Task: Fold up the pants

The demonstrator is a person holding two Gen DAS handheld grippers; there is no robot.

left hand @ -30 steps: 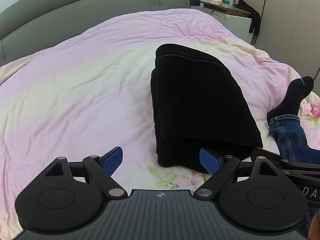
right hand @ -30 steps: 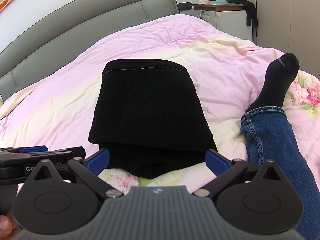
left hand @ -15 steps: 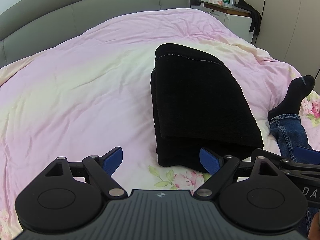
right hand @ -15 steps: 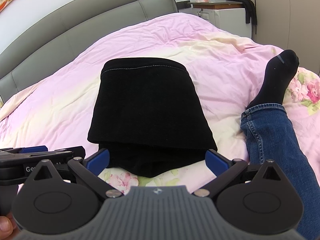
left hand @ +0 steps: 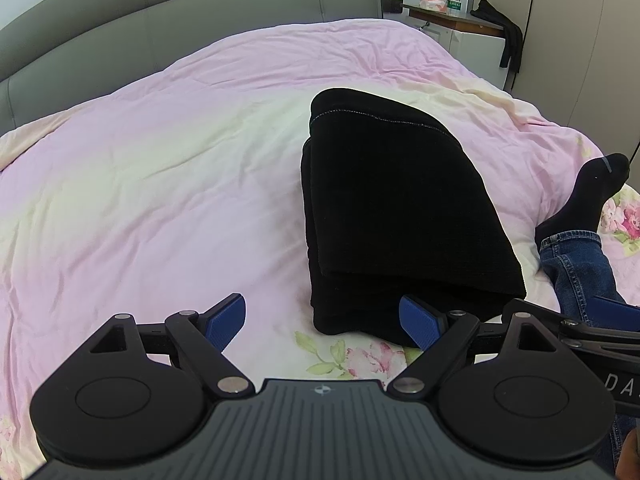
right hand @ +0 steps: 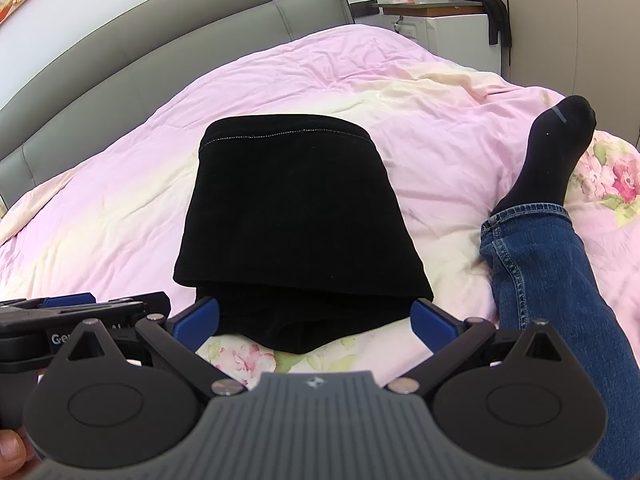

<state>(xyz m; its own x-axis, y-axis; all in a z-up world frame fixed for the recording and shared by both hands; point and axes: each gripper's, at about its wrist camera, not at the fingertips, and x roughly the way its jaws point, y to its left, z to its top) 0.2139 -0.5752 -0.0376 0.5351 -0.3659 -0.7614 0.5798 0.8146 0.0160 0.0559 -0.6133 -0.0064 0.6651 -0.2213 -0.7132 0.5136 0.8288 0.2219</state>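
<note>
A: Left wrist view: black knit pants, folded in stacked layers, lie on the pink floral bed quilt. Left gripper fingers wide, empty.

B: Right gripper likewise wide, empty, hovering at the stack's near edge. Person's jeans-clad leg rests beside it.

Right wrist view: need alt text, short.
Folded black pants lie in a layered stack on a pink floral duvet, just beyond the open, empty right tool. A jeans-clad leg with a black sock rests on the bed at right; the left tool shows at the left edge.
</note>
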